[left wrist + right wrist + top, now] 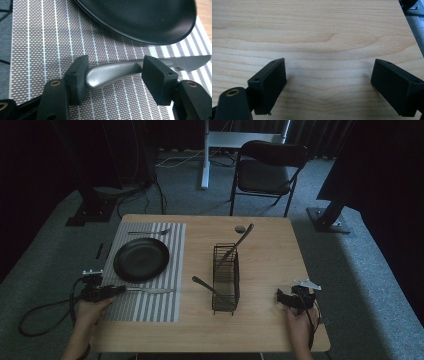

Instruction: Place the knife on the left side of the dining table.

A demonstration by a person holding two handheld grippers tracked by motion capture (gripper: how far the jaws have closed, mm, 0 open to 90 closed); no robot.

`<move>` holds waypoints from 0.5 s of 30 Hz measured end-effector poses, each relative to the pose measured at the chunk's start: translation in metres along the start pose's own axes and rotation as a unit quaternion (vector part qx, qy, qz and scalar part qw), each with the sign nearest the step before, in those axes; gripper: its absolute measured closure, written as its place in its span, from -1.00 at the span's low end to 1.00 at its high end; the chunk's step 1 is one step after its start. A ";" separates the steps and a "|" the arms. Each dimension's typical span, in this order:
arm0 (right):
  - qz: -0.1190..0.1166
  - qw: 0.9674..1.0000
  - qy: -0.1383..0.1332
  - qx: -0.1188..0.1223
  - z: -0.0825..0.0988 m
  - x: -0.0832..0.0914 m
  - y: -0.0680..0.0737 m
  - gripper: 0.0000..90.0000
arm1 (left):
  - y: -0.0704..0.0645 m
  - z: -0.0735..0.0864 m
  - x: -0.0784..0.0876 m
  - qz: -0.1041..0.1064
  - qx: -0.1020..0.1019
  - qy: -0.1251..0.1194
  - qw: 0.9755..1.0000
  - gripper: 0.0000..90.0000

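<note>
Left gripper view: left tongs (115,80) wide, straddling knife (117,71) handle on placemat (37,50), lower frame; centre, then squeeze. Right tongs (328,85) wide over bare table (317,30)

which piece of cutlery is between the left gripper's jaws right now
The knife lying on the striped placemat just in front of the black plate. Its handle sits between the left gripper's open jaws; the other pieces are far off.
</note>
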State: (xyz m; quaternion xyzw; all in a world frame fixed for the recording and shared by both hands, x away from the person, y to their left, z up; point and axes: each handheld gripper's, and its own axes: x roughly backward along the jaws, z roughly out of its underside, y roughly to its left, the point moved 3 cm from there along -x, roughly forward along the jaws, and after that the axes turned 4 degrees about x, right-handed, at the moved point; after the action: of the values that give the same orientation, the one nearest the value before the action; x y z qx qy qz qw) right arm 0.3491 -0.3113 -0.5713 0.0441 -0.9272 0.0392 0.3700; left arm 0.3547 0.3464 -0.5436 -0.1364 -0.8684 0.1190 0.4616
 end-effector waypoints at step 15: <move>0.000 1.000 0.000 0.000 0.000 0.000 0.000 -0.73 | -0.009 0.008 0.004 -0.050 -0.027 -0.015 0.998 -0.26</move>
State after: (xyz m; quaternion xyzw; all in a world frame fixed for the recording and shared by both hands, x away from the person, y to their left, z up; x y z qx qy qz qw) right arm 0.3490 -0.3112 -0.5712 0.0439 -0.9271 0.0388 0.3701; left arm 0.3447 0.3387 -0.5421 -0.1038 -0.8839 0.0745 0.4499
